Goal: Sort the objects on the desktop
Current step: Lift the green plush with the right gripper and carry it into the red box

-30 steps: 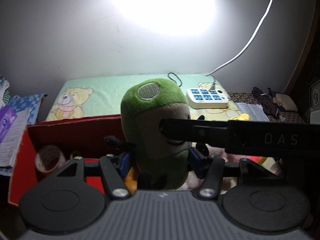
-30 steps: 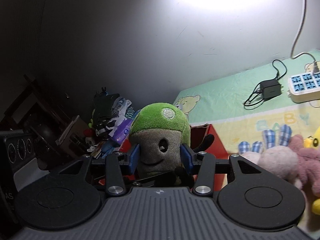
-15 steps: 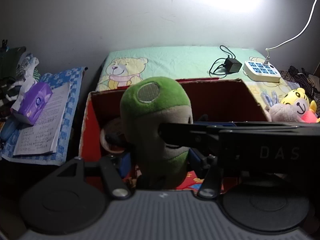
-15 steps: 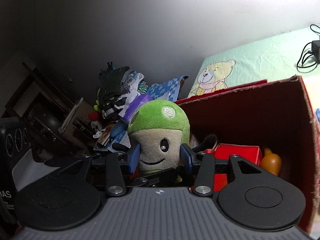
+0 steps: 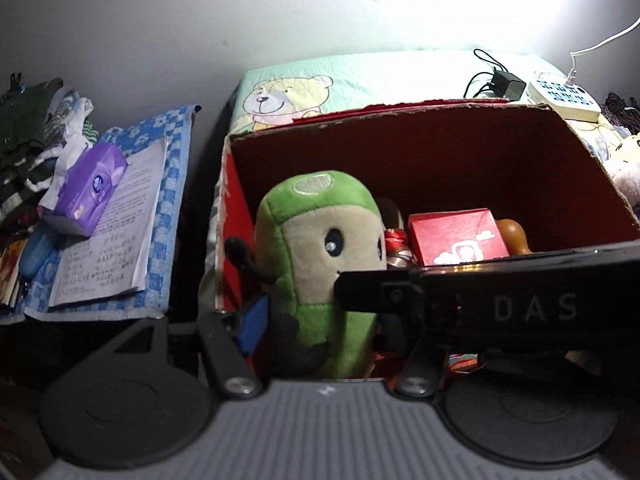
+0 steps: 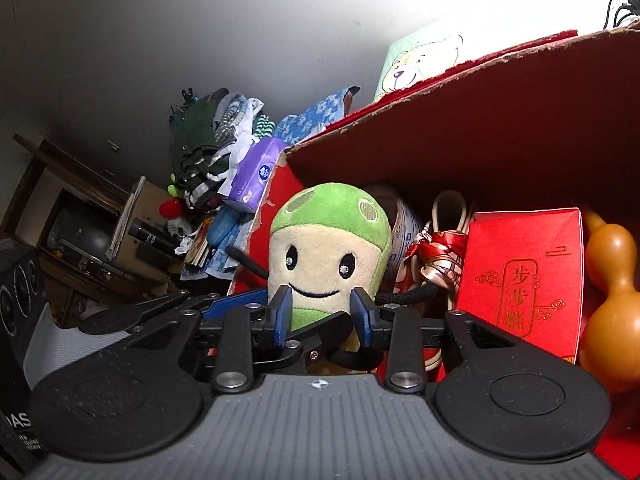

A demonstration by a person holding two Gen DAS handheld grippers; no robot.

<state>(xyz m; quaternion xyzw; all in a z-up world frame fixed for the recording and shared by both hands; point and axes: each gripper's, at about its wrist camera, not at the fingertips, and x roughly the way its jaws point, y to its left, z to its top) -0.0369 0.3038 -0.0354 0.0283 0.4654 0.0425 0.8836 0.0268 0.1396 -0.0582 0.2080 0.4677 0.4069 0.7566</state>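
A green and beige plush toy [image 5: 316, 248] stands upright inside the left end of the red cardboard box [image 5: 400, 152]. My left gripper [image 5: 320, 326] is shut on its lower body; its right pad is hidden behind the right gripper's black body [image 5: 480, 300]. In the right wrist view the plush toy [image 6: 328, 240] faces the camera, and my right gripper [image 6: 322, 316] is shut on its green base, with a blue pad on each side. Next to it in the box [image 6: 480, 120] lie a red gift packet [image 6: 524, 276], an orange gourd [image 6: 612, 280], a tape roll [image 6: 400, 216] and a red ribbon [image 6: 440, 248].
Left of the box, a purple tissue pack [image 5: 90, 188] and a written sheet [image 5: 116, 232] lie on a blue chequered cloth, beside a clothes pile [image 5: 32, 136]. Behind the box is a bear-print mat [image 5: 320, 80] with a charger [image 5: 508, 84] and a power strip [image 5: 564, 98].
Both grippers have carried the plush toy left and down, from above the mat into the box. The toy now faces the cameras more squarely, and the right gripper's pads stand closer together.
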